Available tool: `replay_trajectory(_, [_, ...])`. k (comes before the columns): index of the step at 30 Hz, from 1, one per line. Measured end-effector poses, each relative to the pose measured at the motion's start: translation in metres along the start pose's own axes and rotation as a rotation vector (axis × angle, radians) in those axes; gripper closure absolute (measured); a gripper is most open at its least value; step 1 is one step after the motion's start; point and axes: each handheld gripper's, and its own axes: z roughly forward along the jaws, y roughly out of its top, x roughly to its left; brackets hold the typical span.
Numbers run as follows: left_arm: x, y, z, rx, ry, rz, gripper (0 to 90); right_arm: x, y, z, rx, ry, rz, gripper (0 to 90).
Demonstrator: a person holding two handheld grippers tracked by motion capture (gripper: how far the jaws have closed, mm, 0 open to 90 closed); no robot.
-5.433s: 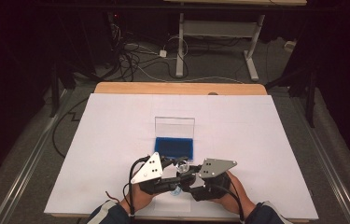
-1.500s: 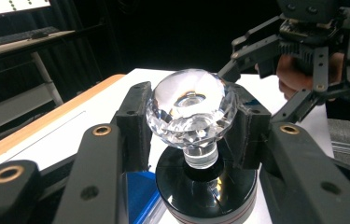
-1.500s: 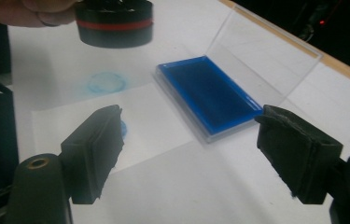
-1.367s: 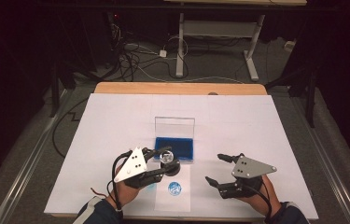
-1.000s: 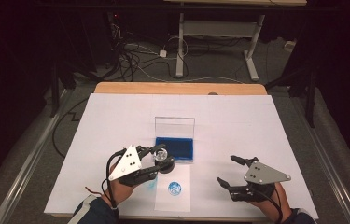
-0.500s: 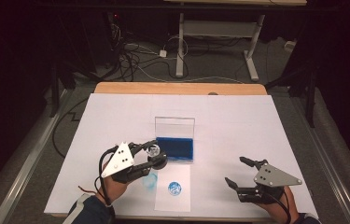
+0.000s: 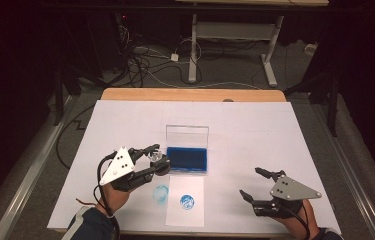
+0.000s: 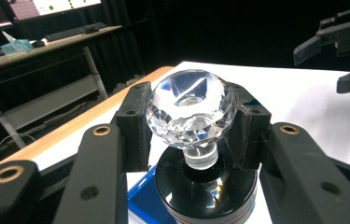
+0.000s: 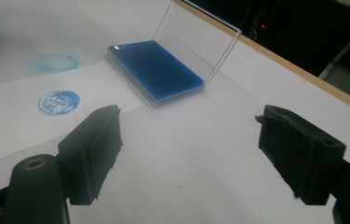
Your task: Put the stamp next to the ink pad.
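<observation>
My left gripper (image 7: 158, 160) is shut on a stamp (image 7: 159, 159) with a clear faceted crystal knob (image 8: 192, 107) and a round black base (image 8: 205, 186). It holds the stamp just left of the blue ink pad (image 7: 187, 159), whose clear lid (image 7: 187, 135) stands open. A white paper slip (image 7: 186, 212) in front of the pad bears a round blue print (image 7: 187, 201). A fainter blue ring (image 7: 160, 192) marks the table cover beside the slip. My right gripper (image 7: 255, 184) is open with nothing in it at the front right, its jaws pointing toward the pad (image 9: 156, 70).
A white sheet (image 7: 275, 135) covers the table, with a wooden edge (image 7: 190, 94) at the far side. Beyond it are table legs and cables on the floor. A metal rail (image 7: 30, 170) runs along the left.
The left gripper has carried the stamp left and away from the paper slip, up beside the ink pad. The right gripper has drifted right and toward the front edge, still open.
</observation>
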Motion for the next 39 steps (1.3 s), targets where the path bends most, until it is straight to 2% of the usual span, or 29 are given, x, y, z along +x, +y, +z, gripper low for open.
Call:
replay_trajectory(5, [0.007,-0.002,0.003,0.012,0.006,-0.006,54.4,0.000,-0.002,0.002,0.016,0.010,-0.009,20.9])
replay_trajectory(17, [0.023,-0.013,0.017,0.077,0.038,-0.009,54.4,0.002,-0.002,0.003,0.031,0.017,-0.023,20.9])
replay_trajectory(20, [0.026,-0.017,0.020,0.105,0.047,-0.015,54.4,0.002,-0.002,0.003,0.029,0.015,-0.020,21.0])
replay_trajectory(21, [0.028,-0.018,0.021,0.109,0.057,-0.005,54.4,0.002,-0.002,0.003,0.029,0.018,-0.021,21.0])
replay_trajectory(26, [0.035,-0.027,0.029,0.148,0.051,-0.028,54.4,0.001,-0.002,0.004,0.033,0.022,-0.020,21.3])
replay_trajectory(31, [0.040,-0.035,0.040,0.196,0.071,-0.019,54.4,0.002,-0.002,0.005,0.045,0.024,-0.025,21.6])
replay_trajectory(34, [0.047,-0.042,0.045,0.206,0.081,-0.050,54.3,0.003,-0.002,0.005,0.042,0.032,-0.029,21.8])
replay_trajectory(39, [0.053,-0.051,0.052,0.248,0.097,-0.064,54.4,0.004,-0.003,0.006,0.050,0.034,-0.033,21.8])
